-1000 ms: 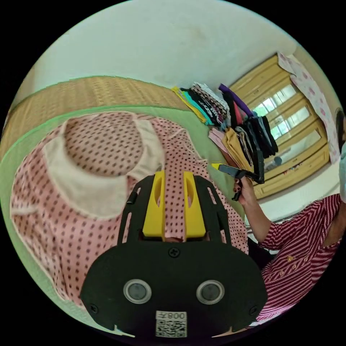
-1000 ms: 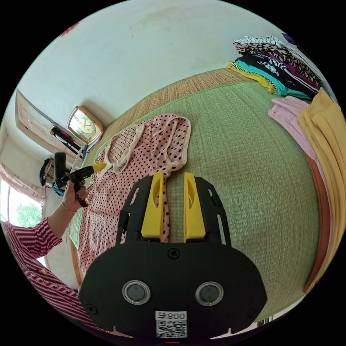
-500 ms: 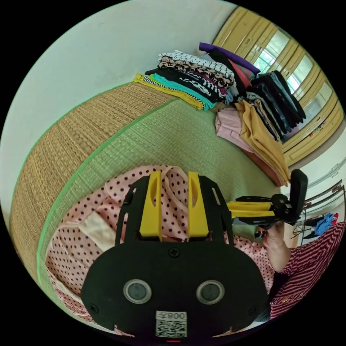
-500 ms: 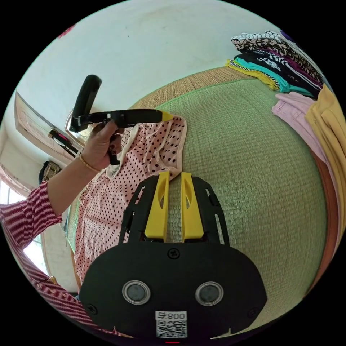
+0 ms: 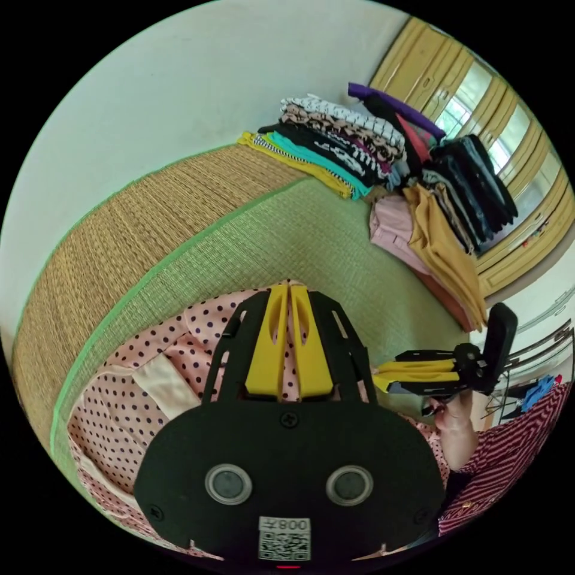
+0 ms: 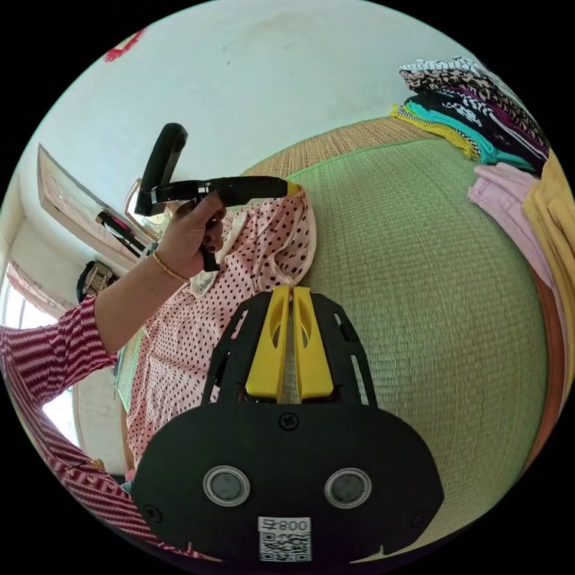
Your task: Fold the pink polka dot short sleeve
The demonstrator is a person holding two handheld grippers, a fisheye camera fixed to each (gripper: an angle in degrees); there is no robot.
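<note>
The pink polka dot short sleeve (image 6: pixel 197 323) lies spread on a green woven mat (image 6: pixel 413 287), its pale collar (image 5: pixel 165 383) turned up; in the left gripper view much of it is hidden behind the gripper's black body, and its lower part is cut off at the picture's edge. The cloth is light pink with small dark dots and a plain pale trim along the sleeve edge. In the right gripper view one sleeve (image 6: pixel 293 239) is raised off the mat.

The left gripper (image 5: pixel 290 292) has its yellow jaws drawn together at the tips on the edge of that sleeve; seen from the right gripper view, its tip (image 6: pixel 292 189) meets the top of the sleeve hem. Whether cloth sits fully between the jaws is hard to make out. The right gripper (image 6: pixel 291 291) also has its jaws nearly together, at the sleeve's lower corner, where a pinch of pink cloth meets the tips; in the left gripper view it is seen side-on and its grip cannot be made out.

A hand (image 6: pixel 191 233) with a bracelet and a red striped sleeve (image 6: pixel 45 365) holds the left gripper. Stacks of folded clothes (image 5: pixel 383 162) stand at the mat's far end, beside a yellow-framed window (image 5: pixel 497 150). A pale wall (image 6: pixel 269 78) rises behind.
</note>
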